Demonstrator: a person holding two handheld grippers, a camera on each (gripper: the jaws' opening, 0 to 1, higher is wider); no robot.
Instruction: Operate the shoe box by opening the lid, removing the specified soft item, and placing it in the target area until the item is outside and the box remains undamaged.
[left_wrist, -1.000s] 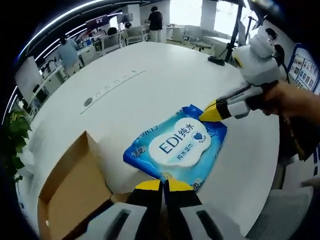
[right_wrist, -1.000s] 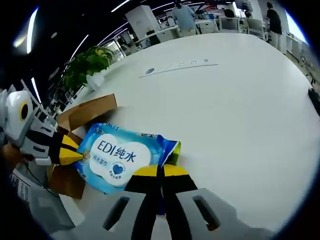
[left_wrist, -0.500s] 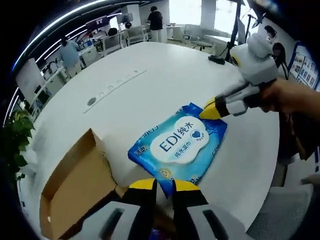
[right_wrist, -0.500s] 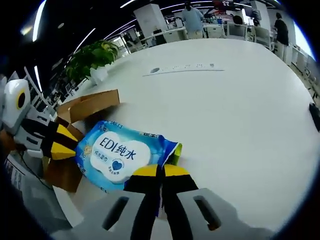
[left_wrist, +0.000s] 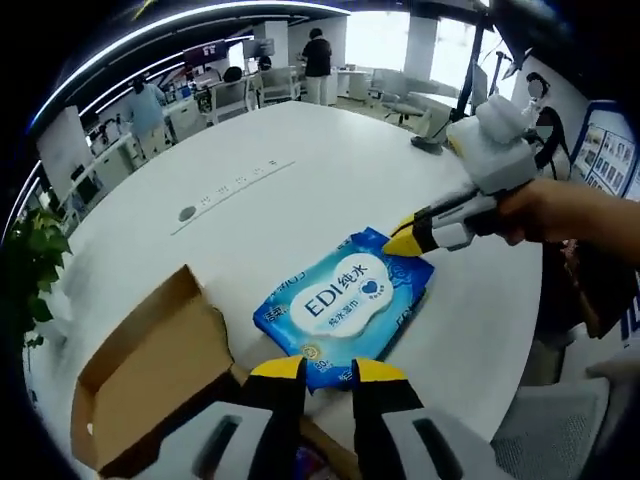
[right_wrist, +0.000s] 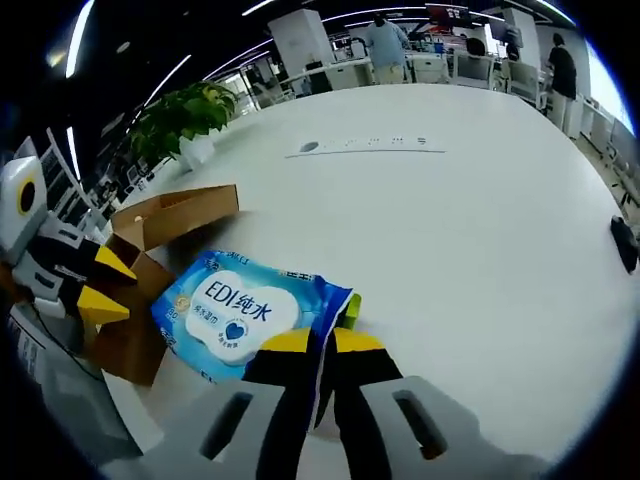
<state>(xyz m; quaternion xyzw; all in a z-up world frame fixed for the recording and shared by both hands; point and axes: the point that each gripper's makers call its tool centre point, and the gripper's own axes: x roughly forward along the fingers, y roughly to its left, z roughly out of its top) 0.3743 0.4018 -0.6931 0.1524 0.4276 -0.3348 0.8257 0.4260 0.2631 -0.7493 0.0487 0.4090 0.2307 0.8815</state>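
Office desks and a wide white table (left_wrist: 300, 150) surround the work. Blue wipes pack (left_wrist: 345, 305) now lies flat on the table beside the open box (left_wrist: 150, 380), fully out. Both grippers have let go within the last second: left gripper (left_wrist: 325, 368) stands slightly parted just short of the pack, right gripper (right_wrist: 322, 342) parted at its corner. Placement looks done.

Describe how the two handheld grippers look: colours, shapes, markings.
Both are alike: the left gripper has two black jaws capped with yellow tips on a grey slotted base. The right gripper has pointed yellow tips, a black-and-white striped body and a white rounded housing, gripped by a hand.
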